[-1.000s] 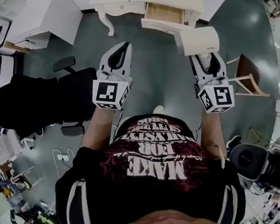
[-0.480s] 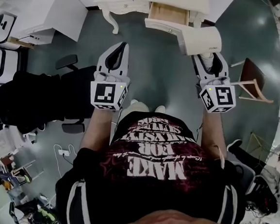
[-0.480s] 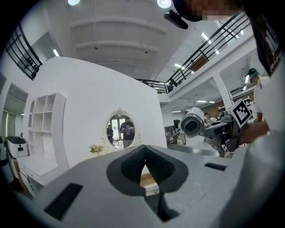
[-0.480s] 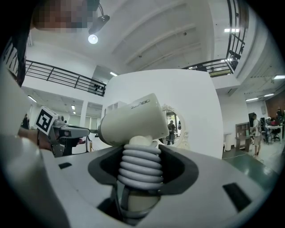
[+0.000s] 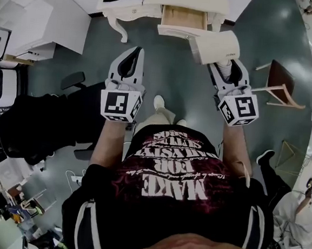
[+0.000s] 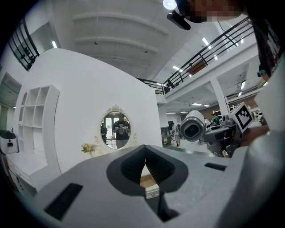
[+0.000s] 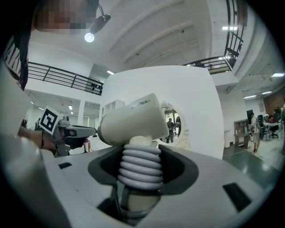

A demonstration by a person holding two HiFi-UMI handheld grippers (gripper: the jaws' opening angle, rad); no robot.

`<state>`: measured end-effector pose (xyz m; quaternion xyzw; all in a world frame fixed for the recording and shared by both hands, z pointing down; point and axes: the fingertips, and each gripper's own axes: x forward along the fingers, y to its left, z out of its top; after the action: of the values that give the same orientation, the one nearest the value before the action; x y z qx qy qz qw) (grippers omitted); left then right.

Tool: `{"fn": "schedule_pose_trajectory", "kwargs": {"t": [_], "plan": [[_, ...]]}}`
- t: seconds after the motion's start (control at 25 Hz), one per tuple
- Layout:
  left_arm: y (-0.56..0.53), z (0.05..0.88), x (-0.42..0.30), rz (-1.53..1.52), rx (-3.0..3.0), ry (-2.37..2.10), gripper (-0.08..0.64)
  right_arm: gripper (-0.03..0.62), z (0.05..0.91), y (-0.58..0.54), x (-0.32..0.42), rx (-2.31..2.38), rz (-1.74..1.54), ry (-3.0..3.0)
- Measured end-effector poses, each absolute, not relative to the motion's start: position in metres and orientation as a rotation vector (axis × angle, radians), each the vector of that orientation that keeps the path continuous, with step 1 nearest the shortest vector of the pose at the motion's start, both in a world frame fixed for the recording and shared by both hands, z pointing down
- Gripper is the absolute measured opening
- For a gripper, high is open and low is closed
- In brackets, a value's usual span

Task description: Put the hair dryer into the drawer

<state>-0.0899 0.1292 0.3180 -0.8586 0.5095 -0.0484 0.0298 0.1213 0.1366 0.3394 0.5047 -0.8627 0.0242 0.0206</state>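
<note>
A white hair dryer (image 5: 214, 45) points up and left, its ribbed grey handle (image 7: 140, 171) clamped in my right gripper (image 5: 226, 69). The right gripper view has its barrel (image 7: 133, 121) just above the jaws. A white dressing table (image 5: 131, 5) stands at the top of the head view, and its wooden drawer (image 5: 182, 15) is pulled open just left of and beyond the dryer. My left gripper (image 5: 134, 53) hangs level with the right one, shut on nothing. In the left gripper view (image 6: 144, 165) the drawer front (image 6: 150, 190) shows past the jaws and the dryer (image 6: 192, 129) is off to the right.
A black office chair (image 5: 42, 117) stands at the left and a wooden chair (image 5: 279, 86) at the right. White shelving (image 5: 24, 20) lines the left wall. An oval mirror (image 6: 115, 129) hangs above the dressing table. My shoe (image 5: 159, 102) is on the green floor between the grippers.
The person has stepped forward, one shoe now showing ahead between the grippers. The dryer has shifted slightly left, closer to the open drawer. Both grippers keep their state.
</note>
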Motion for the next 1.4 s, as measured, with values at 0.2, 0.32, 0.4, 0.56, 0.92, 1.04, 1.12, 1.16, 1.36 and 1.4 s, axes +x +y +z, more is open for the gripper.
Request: {"fn": "schedule_pose_trajectory", "kwargs": {"t": [0.2, 0.32, 0.4, 0.56, 0.92, 1.04, 1.12, 1.16, 1.36, 1.4], "plan": [[0.102, 0.315, -0.094, -0.14, -2.667, 1.52, 0.004, 0.235, 0.334, 0.115, 0.115, 1.607, 0.069, -2.66], [0.087, 0.318, -0.098, -0.15, -2.684, 1.502, 0.003, 0.235, 0.331, 0.101, 0.113, 1.629, 0.068, -2.65], [0.077, 0.321, -0.1, -0.156, -2.699, 1.491, 0.003, 0.235, 0.33, 0.092, 0.111, 1.643, 0.067, -2.644], [0.055, 0.328, -0.101, -0.159, -2.731, 1.46, 0.004, 0.235, 0.333, 0.074, 0.107, 1.666, 0.084, -2.635], [0.016, 0.336, -0.099, -0.146, -2.795, 1.368, 0.003, 0.235, 0.337, 0.051, 0.098, 1.707, 0.114, -2.586], [0.004, 0.331, -0.1, -0.135, -2.809, 1.34, 0.003, 0.235, 0.332, 0.044, 0.096, 1.724, 0.116, -2.569], [-0.005, 0.329, -0.101, -0.121, -2.821, 1.323, 0.003, 0.235, 0.329, 0.039, 0.096, 1.746, 0.107, -2.547], [-0.01, 0.327, -0.102, -0.114, -2.826, 1.318, 0.003, 0.235, 0.327, 0.035, 0.097, 1.758, 0.102, -2.536], [-0.034, 0.323, -0.106, -0.092, -2.843, 1.281, 0.003, 0.235, 0.32, 0.02, 0.095, 1.811, 0.103, -2.5], [-0.037, 0.323, -0.107, -0.091, -2.849, 1.269, 0.003, 0.235, 0.32, 0.018, 0.093, 1.822, 0.104, -2.494]]}}
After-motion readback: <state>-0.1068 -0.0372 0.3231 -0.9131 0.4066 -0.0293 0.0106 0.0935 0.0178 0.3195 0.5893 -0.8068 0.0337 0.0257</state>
